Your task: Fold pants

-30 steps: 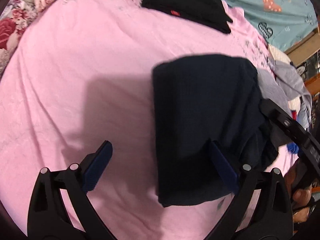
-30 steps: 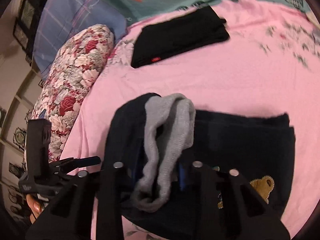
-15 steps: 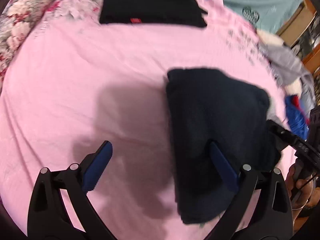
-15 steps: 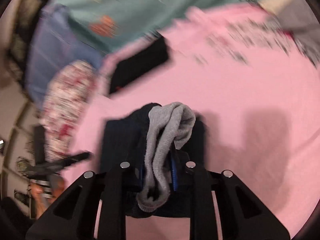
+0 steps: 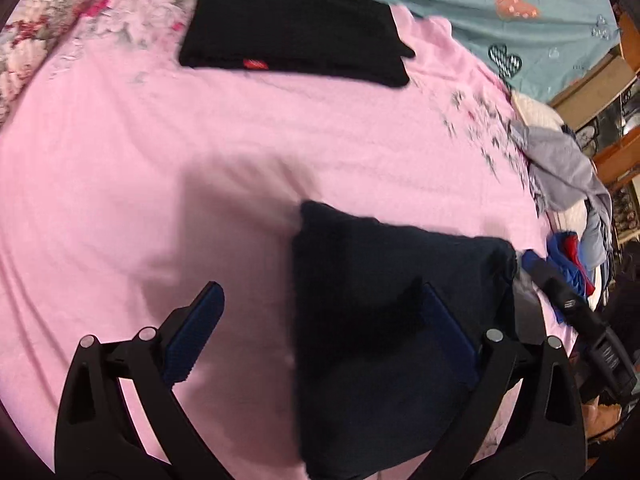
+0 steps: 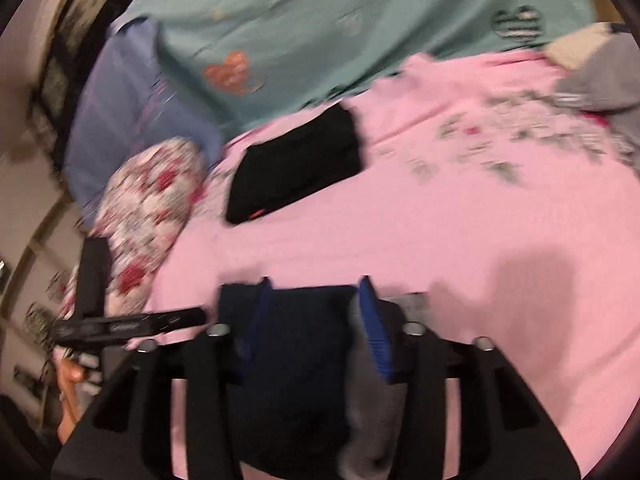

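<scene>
The folded navy pants (image 5: 384, 320) lie on the pink blanket (image 5: 160, 168), low and right in the left wrist view. My left gripper (image 5: 320, 292) hovers above their left edge, wide open and holding nothing; its right finger (image 5: 448, 332) shows over the dark cloth. In the right wrist view my right gripper (image 6: 316, 292) is opening. The navy pants (image 6: 296, 364) lie between its blue pads, and the grey waistband (image 6: 368, 408) sags by the right finger (image 6: 374, 332). The pads do not pinch the cloth.
A folded black garment (image 5: 292, 36) lies at the far side of the blanket, near a floral pillow (image 6: 148, 216) and a teal sheet (image 6: 320, 20). Loose grey clothes (image 5: 568, 168) and a blue-red garment (image 5: 568, 256) are piled at the right edge.
The right jaws have widened and the grey waistband, pinched upright before, has dropped low beside the right finger. Both cameras have shifted, and the pants now sit lower in both views.
</scene>
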`<state>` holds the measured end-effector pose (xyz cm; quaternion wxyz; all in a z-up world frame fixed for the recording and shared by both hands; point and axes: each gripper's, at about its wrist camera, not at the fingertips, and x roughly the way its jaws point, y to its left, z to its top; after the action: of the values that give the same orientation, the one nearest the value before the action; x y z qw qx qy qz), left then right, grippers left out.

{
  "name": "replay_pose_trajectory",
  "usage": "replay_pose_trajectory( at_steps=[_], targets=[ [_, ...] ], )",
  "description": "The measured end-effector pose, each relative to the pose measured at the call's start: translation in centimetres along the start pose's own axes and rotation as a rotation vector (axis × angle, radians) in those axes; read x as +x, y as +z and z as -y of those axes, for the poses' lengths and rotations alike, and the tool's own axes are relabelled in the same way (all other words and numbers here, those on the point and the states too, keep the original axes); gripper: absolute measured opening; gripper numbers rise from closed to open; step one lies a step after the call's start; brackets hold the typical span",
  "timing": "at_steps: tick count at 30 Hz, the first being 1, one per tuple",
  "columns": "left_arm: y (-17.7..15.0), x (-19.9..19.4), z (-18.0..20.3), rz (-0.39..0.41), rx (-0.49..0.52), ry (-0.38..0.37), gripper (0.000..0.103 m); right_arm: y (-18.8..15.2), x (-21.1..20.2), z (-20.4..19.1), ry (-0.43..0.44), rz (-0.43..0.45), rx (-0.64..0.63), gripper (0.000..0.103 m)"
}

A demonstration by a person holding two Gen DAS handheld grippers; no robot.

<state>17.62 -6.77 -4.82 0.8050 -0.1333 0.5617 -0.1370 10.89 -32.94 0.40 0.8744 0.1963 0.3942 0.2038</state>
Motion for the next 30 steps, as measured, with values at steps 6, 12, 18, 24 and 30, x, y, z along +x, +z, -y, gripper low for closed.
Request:
replay_pose_trajectory(
  at_steps=[6, 12, 18, 24, 30],
  targets=[
    [1.1, 2.9, -1.2, -0.037, -0.024, 0.034, 0.101, -0.3, 4.8, 3.1, -0.126, -0.123, 0.024, 0.0],
    [-0.9, -0.2, -0.8, -0.029, -0.008, 0.064, 0.101, -1.1, 2.4, 3.0, -0.053, -0.094, 0.049, 0.013],
    [-4.8, -2.1, -1.4, -0.04, 0.014, 0.012, 0.101, -3.3, -3.4, 1.1, -0.087, -0.017, -0.012, 0.072],
    [-6.3, -0.2, -1.4, -0.077, 0.029, 0.052, 0.101, -7.1, -1.8, 0.4, -0.311, -0.137, -0.162, 0.071],
    [-4.8, -1.1, -1.2, -0.084, 0.024, -0.04, 0.101, -7.2, -2.6, 4.5, -0.086, -0.133, 0.093, 0.088]
  ],
)
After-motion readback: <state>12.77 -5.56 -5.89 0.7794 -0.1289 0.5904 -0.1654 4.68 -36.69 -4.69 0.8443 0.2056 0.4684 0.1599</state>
